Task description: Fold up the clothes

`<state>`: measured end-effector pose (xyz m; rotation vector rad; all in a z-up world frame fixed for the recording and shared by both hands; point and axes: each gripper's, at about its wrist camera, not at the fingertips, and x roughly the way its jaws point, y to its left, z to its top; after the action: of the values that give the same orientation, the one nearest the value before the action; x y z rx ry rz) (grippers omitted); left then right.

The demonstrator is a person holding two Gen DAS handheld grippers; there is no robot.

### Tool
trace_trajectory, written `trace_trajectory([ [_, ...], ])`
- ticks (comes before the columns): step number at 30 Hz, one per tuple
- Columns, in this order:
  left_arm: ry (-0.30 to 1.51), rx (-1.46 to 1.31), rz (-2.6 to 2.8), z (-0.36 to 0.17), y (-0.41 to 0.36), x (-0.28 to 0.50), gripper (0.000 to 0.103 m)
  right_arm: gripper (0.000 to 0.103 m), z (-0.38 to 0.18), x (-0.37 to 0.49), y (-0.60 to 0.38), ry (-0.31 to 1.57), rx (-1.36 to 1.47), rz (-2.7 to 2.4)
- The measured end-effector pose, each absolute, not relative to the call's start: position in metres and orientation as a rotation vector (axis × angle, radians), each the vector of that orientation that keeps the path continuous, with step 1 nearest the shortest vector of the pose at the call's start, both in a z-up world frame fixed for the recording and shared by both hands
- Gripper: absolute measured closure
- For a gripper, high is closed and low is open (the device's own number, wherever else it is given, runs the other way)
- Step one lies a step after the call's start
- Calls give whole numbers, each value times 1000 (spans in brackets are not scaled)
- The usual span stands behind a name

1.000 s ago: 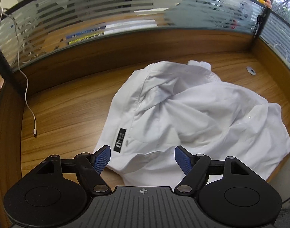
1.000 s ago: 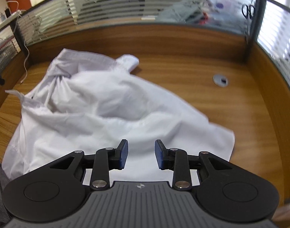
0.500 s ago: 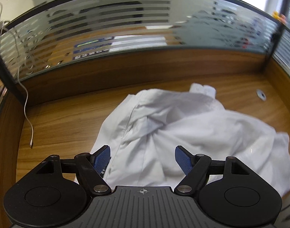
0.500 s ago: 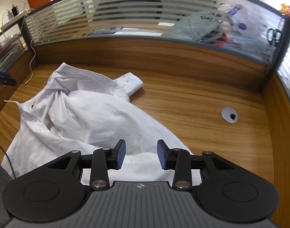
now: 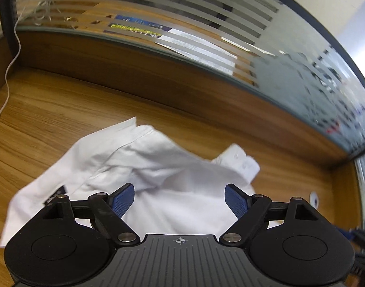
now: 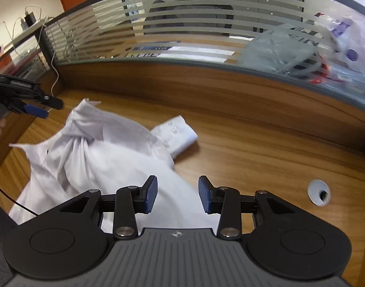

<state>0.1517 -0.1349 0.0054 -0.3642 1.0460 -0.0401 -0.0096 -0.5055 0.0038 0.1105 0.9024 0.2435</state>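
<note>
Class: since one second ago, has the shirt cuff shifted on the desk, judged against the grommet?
Cannot tell. The cuff lies left of the grommet, as earlier; the camera itself moved.

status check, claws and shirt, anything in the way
Left claw opening, nothing in it; right claw open, empty. Shirt crumpled on desk, unfolded, cuff sticking out. Nothing blocking.

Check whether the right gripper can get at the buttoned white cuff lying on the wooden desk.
Probably yes. The buttoned white cuff lies exposed beyond the right gripper, whose jaws are apart and empty; only crumpled white shirt and bare wooden desk lie between.
</note>
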Motion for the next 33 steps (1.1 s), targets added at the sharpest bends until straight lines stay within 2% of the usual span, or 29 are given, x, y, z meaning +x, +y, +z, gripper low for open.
trace_trajectory([
  [8, 1133, -508, 114, -43, -135, 197, 16, 50, -31, 58, -483, 946, 52, 337],
  [13, 1192, -526, 155, -69, -134, 210, 15, 50, -62, 104, -466, 1008, 16, 402],
  [22, 1198, -641, 219, -70, -126, 222, 15, 50, -116, 162, -444, 1126, -26, 519],
  [24, 1192, -697, 237, -70, -122, 220, 15, 54, -126, 169, -444, 1155, -3, 539],
  [25, 1183, -740, 247, -71, -119, 218, 15, 64, -130, 172, -444, 1168, 10, 550],
  [26, 1171, -788, 258, -71, -115, 217, 15, 81, -132, 172, -444, 1176, 25, 554],
  [27, 1171, -813, 264, -72, -114, 215, 15, 88, -133, 173, -445, 1181, 40, 559],
  [29, 1182, -832, 267, -73, -114, 214, 15, 95, -127, 166, -445, 1155, 66, 567],
  [33, 1199, -827, 269, -77, -118, 208, 16, 97, -99, 140, -440, 1096, 67, 586],
])
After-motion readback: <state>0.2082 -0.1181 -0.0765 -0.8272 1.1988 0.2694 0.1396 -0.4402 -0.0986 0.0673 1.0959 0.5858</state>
